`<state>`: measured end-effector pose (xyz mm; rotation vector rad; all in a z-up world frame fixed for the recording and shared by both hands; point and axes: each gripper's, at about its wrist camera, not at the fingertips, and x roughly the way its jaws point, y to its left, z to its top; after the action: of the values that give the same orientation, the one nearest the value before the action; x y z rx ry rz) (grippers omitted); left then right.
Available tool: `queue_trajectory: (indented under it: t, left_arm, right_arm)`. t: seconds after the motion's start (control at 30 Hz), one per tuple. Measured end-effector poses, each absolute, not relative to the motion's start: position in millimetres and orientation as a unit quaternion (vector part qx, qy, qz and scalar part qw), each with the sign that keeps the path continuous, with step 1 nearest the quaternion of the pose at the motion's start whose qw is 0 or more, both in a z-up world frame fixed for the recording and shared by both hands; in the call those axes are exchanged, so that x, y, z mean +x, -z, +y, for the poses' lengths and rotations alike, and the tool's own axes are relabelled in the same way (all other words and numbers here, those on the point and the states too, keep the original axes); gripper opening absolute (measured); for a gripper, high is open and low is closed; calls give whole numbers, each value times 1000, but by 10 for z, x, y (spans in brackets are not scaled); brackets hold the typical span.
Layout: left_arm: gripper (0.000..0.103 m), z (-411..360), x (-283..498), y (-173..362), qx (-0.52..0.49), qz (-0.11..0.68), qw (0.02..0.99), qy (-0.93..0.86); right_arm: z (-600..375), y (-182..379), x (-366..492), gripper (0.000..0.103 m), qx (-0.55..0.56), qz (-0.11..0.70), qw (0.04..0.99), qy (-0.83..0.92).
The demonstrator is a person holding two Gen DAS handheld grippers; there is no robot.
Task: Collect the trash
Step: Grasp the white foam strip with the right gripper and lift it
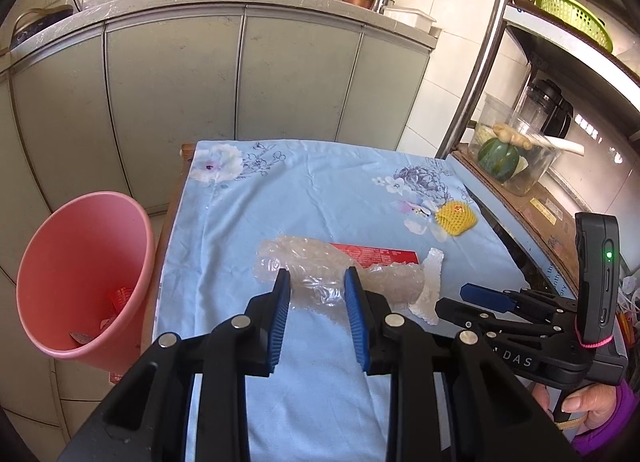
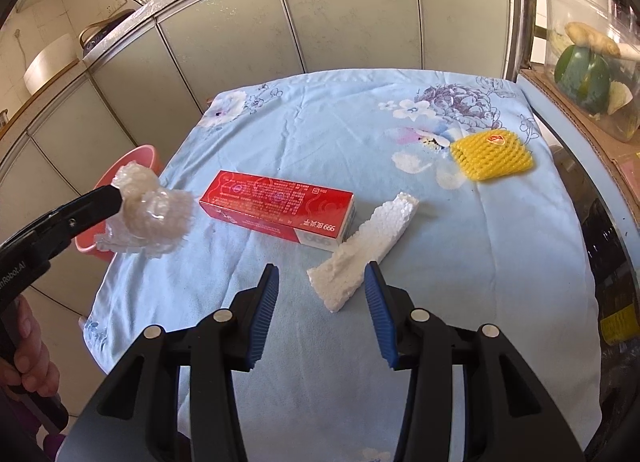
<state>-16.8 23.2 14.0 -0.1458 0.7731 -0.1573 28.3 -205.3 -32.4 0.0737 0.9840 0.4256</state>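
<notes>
The left gripper (image 1: 318, 282) pinches a crumpled piece of bubble wrap (image 1: 320, 270) between its blue pads and holds it clear of the table, as the right wrist view shows, where the wad (image 2: 154, 214) hangs at the tip of the left gripper (image 2: 116, 198) above the table's left edge. The wrap's long axis runs crosswise to the fingers, sticking out on both sides of them. The jaws are partly closed, pressing on the wrap.

The right gripper (image 2: 322, 290) hovers over the blue flowered cloth (image 2: 460, 262) with its jaws parted and nothing between the pads; from the left wrist camera the gripper (image 1: 486, 296) appears side-on at the right. Just ahead of its fingers lies a white foam strip (image 2: 360, 254), flat on the cloth, its long axis slanting from near left to far right. Touching or nearly touching the strip's left side is a red box (image 2: 280, 208), lying flat, its long axis running left to right with the right end a little nearer the camera. A yellow foam net (image 2: 492, 158) sits well apart, toward the far right of the table.

A pink bin (image 1: 84, 274) stands on the floor just beside the table's left edge, open mouth tilted toward the camera, with a few scraps at the bottom.
</notes>
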Motion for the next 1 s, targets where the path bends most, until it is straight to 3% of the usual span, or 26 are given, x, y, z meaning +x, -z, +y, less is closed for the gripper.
queue_trajectory:
  t: [1.0]
  left_arm:
    - [27, 725, -313, -126, -105, 347, 928, 88]
  right_arm:
    - [-2010, 627, 510, 45, 54, 512, 846, -139]
